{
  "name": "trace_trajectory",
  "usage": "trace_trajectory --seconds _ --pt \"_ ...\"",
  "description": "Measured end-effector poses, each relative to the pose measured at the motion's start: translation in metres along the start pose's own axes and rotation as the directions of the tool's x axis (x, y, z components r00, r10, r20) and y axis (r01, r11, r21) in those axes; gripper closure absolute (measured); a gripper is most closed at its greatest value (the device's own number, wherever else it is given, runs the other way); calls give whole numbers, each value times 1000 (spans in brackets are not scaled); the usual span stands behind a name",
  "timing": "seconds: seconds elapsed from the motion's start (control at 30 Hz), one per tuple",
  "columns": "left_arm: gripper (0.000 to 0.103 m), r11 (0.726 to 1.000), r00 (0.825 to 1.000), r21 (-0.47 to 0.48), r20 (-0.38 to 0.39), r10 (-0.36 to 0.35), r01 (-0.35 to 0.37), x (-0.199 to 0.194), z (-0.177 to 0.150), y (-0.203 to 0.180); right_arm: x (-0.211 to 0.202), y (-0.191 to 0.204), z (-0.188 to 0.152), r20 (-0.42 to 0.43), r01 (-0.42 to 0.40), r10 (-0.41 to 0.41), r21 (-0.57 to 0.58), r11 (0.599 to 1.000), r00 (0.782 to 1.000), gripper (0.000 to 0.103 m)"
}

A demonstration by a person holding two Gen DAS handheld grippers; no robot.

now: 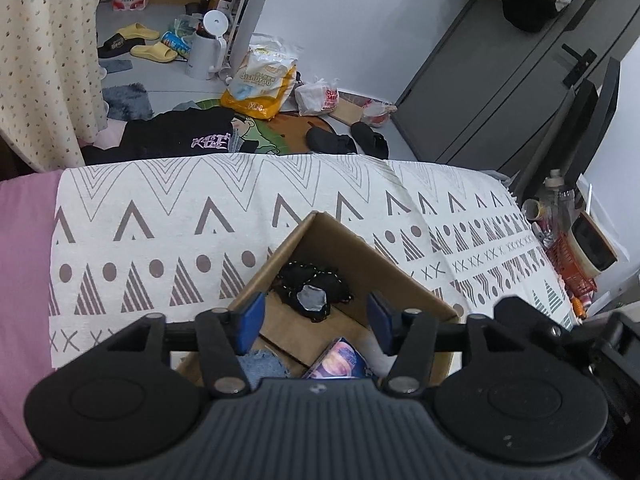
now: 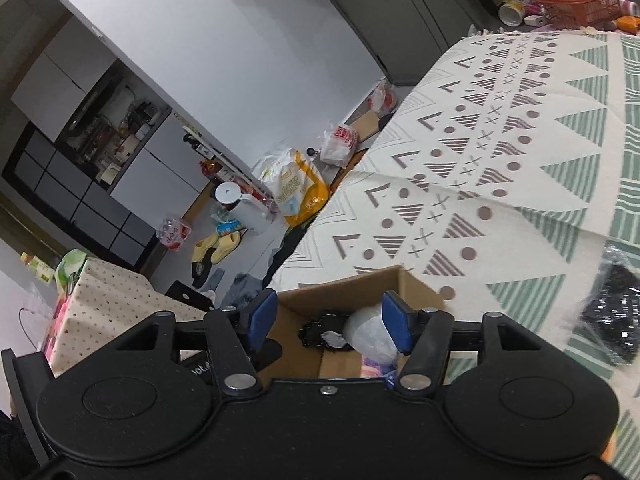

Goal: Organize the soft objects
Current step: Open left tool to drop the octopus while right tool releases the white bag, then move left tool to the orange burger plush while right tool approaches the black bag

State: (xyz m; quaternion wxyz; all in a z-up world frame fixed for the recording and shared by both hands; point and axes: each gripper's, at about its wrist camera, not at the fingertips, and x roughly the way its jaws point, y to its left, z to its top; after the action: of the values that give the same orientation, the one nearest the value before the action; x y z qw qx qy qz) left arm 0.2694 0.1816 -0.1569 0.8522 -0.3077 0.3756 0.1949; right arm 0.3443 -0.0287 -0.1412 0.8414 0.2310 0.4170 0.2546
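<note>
An open cardboard box (image 1: 372, 258) stands on the patterned bedspread (image 1: 168, 216). Inside lie a black lacy item (image 1: 312, 282) with a grey tag, a blue cloth (image 1: 262, 364) and a colourful soft pack (image 1: 340, 360). My left gripper (image 1: 316, 322) hovers above the box, open, with nothing between its blue pads. In the right wrist view the same box (image 2: 340, 290) holds the black item (image 2: 320, 332) and a white plastic-wrapped bundle (image 2: 368, 332). My right gripper (image 2: 332, 322) is open over the box. A black sparkly item (image 2: 612, 312) lies on the spread at right.
Beyond the bed edge the floor is cluttered: a black shirt (image 1: 180, 136), yellow slippers (image 1: 148, 42), a white kettle (image 1: 208, 48), a yellow bag (image 1: 260, 80). An orange basket (image 1: 572, 268) with clutter sits at the bed's right. A dotted cloth-covered table (image 2: 108, 308) stands left.
</note>
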Motion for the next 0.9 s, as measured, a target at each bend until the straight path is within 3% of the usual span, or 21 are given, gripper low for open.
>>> trace_trajectory --seconds 0.23,0.53,0.9 --pt "26 997 1000 82 29 9 -12 -6 -9 -19 -31 -28 2 14 47 -47 3 999 999 45" --pt "26 985 1000 172 24 -6 2 -13 -25 -46 -73 -69 6 34 128 -129 19 992 991 45" --pt "26 941 999 336 5 -35 32 -25 -61 -87 -110 -104 5 42 168 -169 24 985 985 36"
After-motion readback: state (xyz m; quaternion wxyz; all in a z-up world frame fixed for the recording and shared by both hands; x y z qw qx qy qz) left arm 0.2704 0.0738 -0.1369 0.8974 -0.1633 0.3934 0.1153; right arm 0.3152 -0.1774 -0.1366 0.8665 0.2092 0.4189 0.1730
